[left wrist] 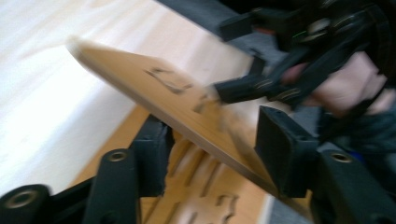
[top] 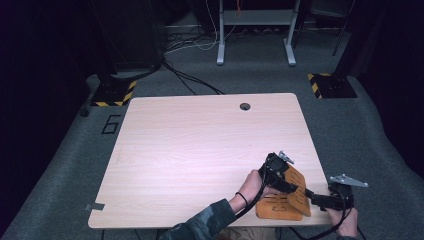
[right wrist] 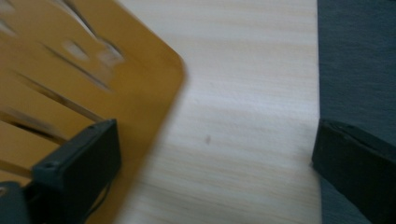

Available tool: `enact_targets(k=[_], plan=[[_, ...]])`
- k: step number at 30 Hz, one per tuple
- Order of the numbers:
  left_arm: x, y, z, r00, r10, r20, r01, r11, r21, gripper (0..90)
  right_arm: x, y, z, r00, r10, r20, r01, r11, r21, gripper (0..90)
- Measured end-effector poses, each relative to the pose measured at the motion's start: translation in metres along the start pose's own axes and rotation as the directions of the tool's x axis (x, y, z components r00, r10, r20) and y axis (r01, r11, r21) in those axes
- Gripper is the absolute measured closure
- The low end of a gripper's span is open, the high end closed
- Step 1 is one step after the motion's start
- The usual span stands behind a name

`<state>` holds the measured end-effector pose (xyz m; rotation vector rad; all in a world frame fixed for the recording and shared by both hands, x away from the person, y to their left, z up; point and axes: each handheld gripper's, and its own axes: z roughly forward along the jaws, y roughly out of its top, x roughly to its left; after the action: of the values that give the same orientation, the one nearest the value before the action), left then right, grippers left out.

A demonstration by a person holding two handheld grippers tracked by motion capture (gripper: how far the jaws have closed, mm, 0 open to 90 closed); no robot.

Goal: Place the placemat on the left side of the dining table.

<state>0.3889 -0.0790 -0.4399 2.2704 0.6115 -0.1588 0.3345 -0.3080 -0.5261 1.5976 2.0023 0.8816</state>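
At the table's [top: 200,145] near right corner, the left gripper [left wrist: 212,154], jaws parted, straddled a tilted wooden panel [left wrist: 159,100] above a flat one [top: 277,207]; the right gripper [right wrist: 215,172], wide open, sat beside it.

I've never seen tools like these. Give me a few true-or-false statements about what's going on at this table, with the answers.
1. The work is at the table's far left corner. False: it is at the near right corner.
2. One wooden panel is tilted up above another panel lying flat. True.
3. The left gripper has the tilted panel between its fingers. True.
4. The right gripper is clamped shut on nothing. False: its fingers stand wide apart over the table edge.
5. The panels are solid, with no cutouts. False: both have slots cut through them.
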Motion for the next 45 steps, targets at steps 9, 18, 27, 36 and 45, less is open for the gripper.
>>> enact_targets(k=[9, 18, 27, 36, 45], plan=[[-0.001, 0.004, 0.003, 0.9994, 0.010, -0.033, -0.010, 0.9997, 0.023, 54.3, 0.012, 0.005, 0.006, 0.9987, -0.048, 0.014, 0.048, 0.999, 0.024, 0.0], [0.008, 0.006, 0.007, 0.9991, -0.028, -0.032, 0.029, 0.9986, 0.044, 66.2, 0.008, 0.003, 0.005, 0.9990, -0.034, 0.031, 0.033, 0.999, 0.014, 0.0], [0.015, 0.009, 0.008, 0.9970, -0.077, -0.003, 0.077, 0.9961, 0.043, 69.3, 0.007, 0.001, 0.005, 0.9989, -0.020, 0.042, 0.020, 1.000, 0.004, 0.0], [0.021, 0.007, 0.008, 0.9909, -0.134, 0.009, 0.134, 0.9909, 0.012, 72.4, 0.004, 0.000, 0.002, 0.9996, 0.016, 0.024, -0.016, 1.000, -0.016, 0.3], [0.028, 0.004, 0.004, 0.9789, -0.198, 0.051, 0.200, 0.9793, -0.033, 77.4, -0.001, -0.002, -0.001, 0.9985, 0.051, -0.023, -0.052, 0.997, -0.053, 2.3]])
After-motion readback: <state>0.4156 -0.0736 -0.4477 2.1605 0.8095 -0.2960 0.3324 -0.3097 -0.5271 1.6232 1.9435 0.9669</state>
